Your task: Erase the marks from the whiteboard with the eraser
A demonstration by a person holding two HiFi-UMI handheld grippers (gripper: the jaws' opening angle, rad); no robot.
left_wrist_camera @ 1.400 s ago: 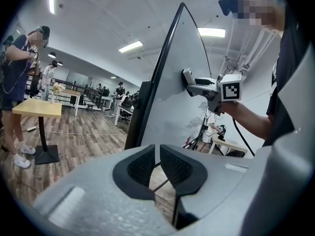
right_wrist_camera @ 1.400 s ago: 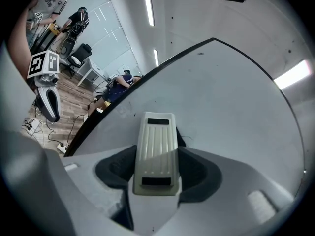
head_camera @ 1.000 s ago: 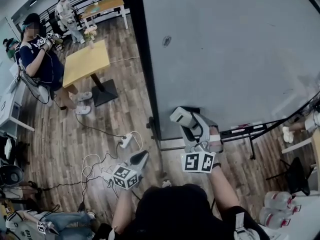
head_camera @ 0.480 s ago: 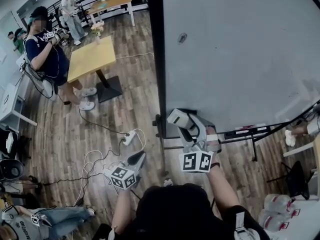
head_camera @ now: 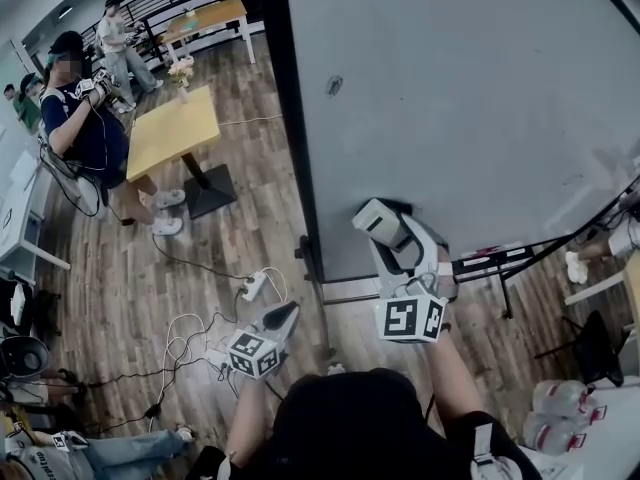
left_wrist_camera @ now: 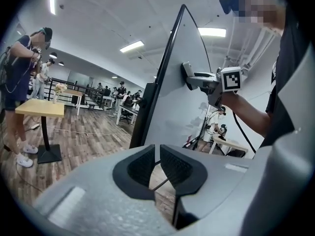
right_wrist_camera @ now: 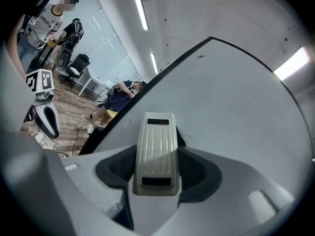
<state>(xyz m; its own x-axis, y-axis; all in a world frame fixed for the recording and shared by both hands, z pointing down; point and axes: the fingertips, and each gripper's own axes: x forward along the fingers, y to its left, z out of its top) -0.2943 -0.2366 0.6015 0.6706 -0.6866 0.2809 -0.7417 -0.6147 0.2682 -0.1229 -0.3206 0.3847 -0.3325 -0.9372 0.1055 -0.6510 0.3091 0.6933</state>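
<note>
Now, whiteboard: we face a large pale-grey, black-framed whiteboard (head_camera: 470,98), standing upright.
Right gripper (head_camera: 388,230): our jaws clamp the cream ribbed plastic eraser (right_wrist_camera: 156,151) at the board's lower left part.
Left gripper (head_camera: 282,318): our jaws sit nearly together, empty, low beside the board's edge.
Eraser: touching the board.

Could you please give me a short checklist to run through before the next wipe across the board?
1. Grip: right gripper jaws closed on the eraser. Ok.
2. Contact: in the left gripper view the eraser appears pressed against the whiteboard. Ok.
3. Left gripper: held low, off the board, jaws nearly together with nothing between them. Ok.
4. Wipe path: the board around the eraser is bare. Ok.
5. Remaining marks: a small dark spot shows near the board's upper left; whether it is ink, cannot tell.
</note>
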